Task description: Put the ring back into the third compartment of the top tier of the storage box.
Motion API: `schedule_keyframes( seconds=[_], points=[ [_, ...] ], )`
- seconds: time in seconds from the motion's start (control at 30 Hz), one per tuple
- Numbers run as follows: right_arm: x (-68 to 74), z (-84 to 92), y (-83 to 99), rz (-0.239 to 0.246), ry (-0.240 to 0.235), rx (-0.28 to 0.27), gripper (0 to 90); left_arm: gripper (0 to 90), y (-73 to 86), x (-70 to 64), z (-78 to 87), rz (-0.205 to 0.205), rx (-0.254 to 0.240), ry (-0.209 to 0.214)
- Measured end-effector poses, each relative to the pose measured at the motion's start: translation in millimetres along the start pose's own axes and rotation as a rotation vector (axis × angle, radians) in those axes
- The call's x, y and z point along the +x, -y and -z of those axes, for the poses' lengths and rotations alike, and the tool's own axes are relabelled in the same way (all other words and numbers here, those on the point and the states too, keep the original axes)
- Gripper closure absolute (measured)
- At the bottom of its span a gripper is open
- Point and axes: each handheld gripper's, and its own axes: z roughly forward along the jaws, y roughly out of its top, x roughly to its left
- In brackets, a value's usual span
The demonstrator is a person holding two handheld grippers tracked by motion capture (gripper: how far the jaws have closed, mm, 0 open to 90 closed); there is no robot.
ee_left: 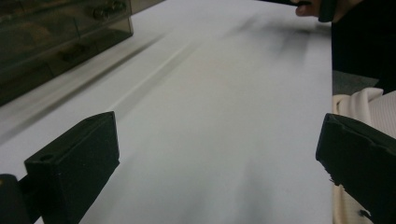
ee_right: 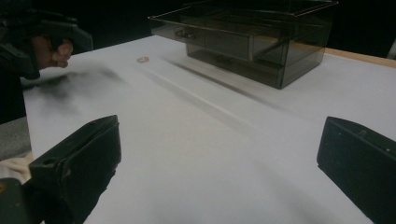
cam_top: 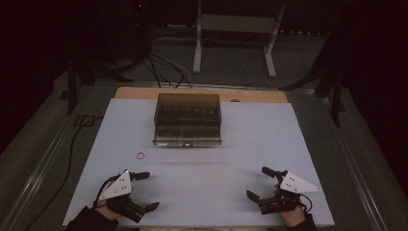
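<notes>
The landmark was a smoky, see-through drawer box that stood on the far middle of a white table, with a strip of bare wood showing behind it.

Well to the near left of the box, the left gripper rested low over the table's near edge, held by a hand in a dark sleeve. Its two black jaws were spread wide with nothing between them; in the left gripper view only bare white surface lay in the gap, and the box sat off to the upper left of that view.

Just in front of the box's left corner, a small ring lay flat on the table, apart from the box and well clear of both grippers. In the right gripper view the ring showed as a pale loop to the left of the box, whose dark drawer fronts carried small knobs.

Well to the near right of the box, the right gripper was held by the other hand near the table's front edge. Its jaws were also spread wide and empty, and the right gripper view showed only white tabletop between them.
</notes>
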Motion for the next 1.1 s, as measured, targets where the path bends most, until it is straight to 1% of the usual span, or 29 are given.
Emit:
schedule_keyframes(
  seconds=[0.03,0.1,0.17,0.33,0.4,0.47,0.5,0.53,0.57,0.6,0.63,0.67,0.7,0.8,0.83,0.87,0.9,0.97,1.1],
  points=[
    [0.3,-0.1,0.0,0.003,0.0,-0.001,0.0,0.6,-1.7,-0.4,0.3,-0.009,-0.003,0.001],
    [0.5,-0.2,0.2,0.004,-0.001,0.001,0.0,0.6,-4.9,-0.5,0.8,-0.013,-0.014,0.004],
    [0.4,0.0,0.2,0.002,0.004,-0.001,0.0,0.6,-6.6,0.6,0.8,-0.013,-0.029,0.008],
    [0.3,1.1,0.0,0.001,0.014,-0.009,0.0,0.6,-8.8,3.0,1.3,-0.013,-0.041,0.004],
    [0.1,0.9,0.0,-0.002,0.015,-0.008,0.0,0.6,-12.1,3.6,2.5,-0.018,-0.051,-0.002],
    [0.5,0.3,0.3,0.003,0.016,-0.004,0.0,0.6,-14.0,4.4,3.6,-0.015,-0.056,-0.001],
    [0.4,0.1,0.4,0.002,0.016,-0.003,0.0,0.6,-16.3,6.2,4.8,-0.015,-0.068,-0.012],
    [0.4,0.1,0.4,0.002,0.016,-0.003,0.0,0.6,-16.3,6.2,4.8,-0.015,-0.068,-0.012],
    [0.3,0.1,0.3,0.001,0.018,-0.004,0.0,0.6,-18.9,8.5,6.1,-0.013,-0.078,-0.026],
    [0.3,0.1,0.3,0.001,0.018,-0.004,0.0,0.6,-18.9,8.5,6.1,-0.013,-0.078,-0.026],
    [0.3,0.0,0.4,0.001,0.019,-0.004,0.0,0.6,-21.3,9.6,7.7,-0.024,-0.085,-0.039],
    [0.3,0.0,0.4,0.001,0.019,-0.004,0.0,0.6,-21.3,9.6,7.7,-0.024,-0.085,-0.039],
    [0.2,-0.3,0.6,0.0,0.018,-0.001,0.0,0.6,-23.3,11.3,8.4,-0.03,-0.086,-0.061],
    [0.8,-0.5,0.4,0.002,0.015,-0.003,0.0,0.6,-24.5,13.8,9.3,-0.021,-0.093,-0.066],
    [1.1,-0.7,0.6,0.004,0.015,0.002,0.0,0.7,-25.7,16.4,10.5,-0.024,-0.099,-0.079],
    [1.1,-0.7,0.6,0.004,0.015,0.002,0.0,0.6,-25.7,16.4,10.5,-0.024,-0.099,-0.079],
    [1.1,-0.8,0.6,0.004,0.014,0.001,0.0,0.6,-26.9,19.5,11.7,-0.013,-0.102,-0.091],
    [1.1,-0.7,0.5,0.001,0.014,-0.002,0.0,0.6,-27.8,21.8,12.6,-0.008,-0.11,-0.097],
    [0.3,-0.7,0.7,-0.004,0.013,-0.001,0.0,0.6,-30.6,24.0,12.6,-0.015,-0.11,-0.11]
  ],
)
